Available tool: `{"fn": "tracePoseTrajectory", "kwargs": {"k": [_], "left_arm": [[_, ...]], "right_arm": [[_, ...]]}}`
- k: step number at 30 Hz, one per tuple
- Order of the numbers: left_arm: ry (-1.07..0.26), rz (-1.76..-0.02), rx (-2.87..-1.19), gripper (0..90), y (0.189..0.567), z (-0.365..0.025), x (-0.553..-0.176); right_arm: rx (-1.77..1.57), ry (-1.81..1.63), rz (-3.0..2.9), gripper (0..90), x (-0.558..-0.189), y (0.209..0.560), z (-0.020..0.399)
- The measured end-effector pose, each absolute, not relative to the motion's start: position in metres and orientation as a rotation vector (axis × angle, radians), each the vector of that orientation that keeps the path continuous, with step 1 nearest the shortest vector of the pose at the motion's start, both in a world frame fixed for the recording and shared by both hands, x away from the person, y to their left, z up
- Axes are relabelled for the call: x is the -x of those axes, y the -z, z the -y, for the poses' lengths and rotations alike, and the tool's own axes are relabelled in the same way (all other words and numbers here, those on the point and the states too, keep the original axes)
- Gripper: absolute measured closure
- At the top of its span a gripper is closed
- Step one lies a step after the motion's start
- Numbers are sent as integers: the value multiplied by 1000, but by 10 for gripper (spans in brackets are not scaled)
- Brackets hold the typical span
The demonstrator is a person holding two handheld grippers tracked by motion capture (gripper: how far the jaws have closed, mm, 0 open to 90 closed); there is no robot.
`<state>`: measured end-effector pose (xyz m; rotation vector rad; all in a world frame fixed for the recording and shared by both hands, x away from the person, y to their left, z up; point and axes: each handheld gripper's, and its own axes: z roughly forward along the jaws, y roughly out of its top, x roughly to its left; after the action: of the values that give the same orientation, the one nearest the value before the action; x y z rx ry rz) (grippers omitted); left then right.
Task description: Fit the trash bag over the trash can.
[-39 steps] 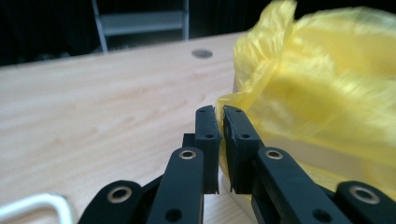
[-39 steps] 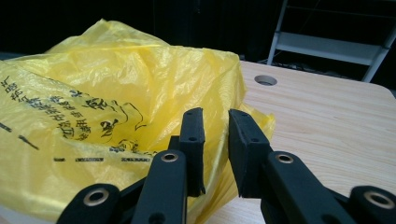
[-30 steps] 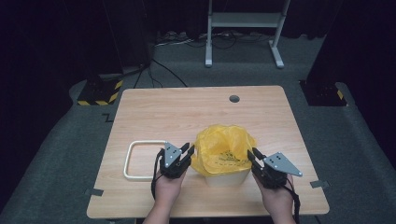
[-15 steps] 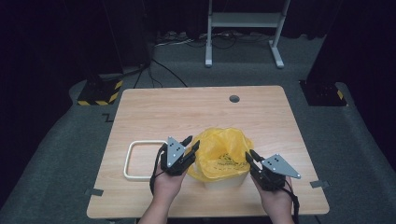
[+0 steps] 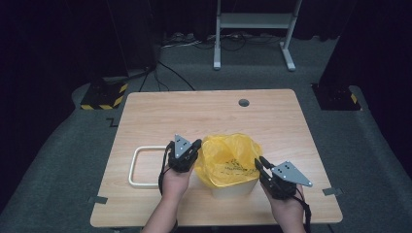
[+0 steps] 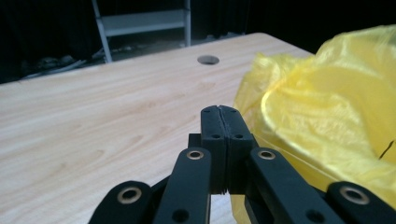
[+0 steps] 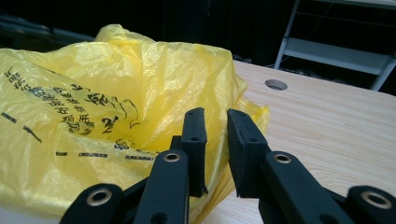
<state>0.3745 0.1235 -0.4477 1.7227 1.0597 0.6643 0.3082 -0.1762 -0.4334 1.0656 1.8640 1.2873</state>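
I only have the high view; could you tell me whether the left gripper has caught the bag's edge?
Observer: Apparently not. In the left gripper view, the left gripper has just closed its jaws; they meet flush with no film seen between them, and the bag lies to their right.
Operator: Thank you. And the right gripper?
Observer: In the right gripper view, the right gripper has its jaws apart. The bag sits behind and beside one jaw, and nothing is pinched.

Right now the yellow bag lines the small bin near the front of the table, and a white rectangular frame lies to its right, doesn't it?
Not quite: the white frame lies to the left of the yellow bag and its bin, beside the left claw, as the high view shows.
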Motion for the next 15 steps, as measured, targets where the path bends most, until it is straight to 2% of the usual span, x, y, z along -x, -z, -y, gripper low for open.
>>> {"fn": "tracePoseTrajectory", "kwargs": {"k": [8, 9, 12, 15], "left_arm": [[-641, -1098, -1770, 881, 469, -120, -373], [-641, -1106, -1762, 865, 470, -121, -372], [-660, -1121, -1706, 731, 465, -126, -364], [-706, -1130, -1644, 651, 457, -133, -352]], "right_arm": [[-1063, -1291, -1858, 772, -308, 434, 176], [-1063, -1292, -1858, 771, -308, 434, 176], [-1067, -1288, -1861, 739, -309, 433, 177], [-1078, -1300, -1843, 717, -308, 430, 180]]}}
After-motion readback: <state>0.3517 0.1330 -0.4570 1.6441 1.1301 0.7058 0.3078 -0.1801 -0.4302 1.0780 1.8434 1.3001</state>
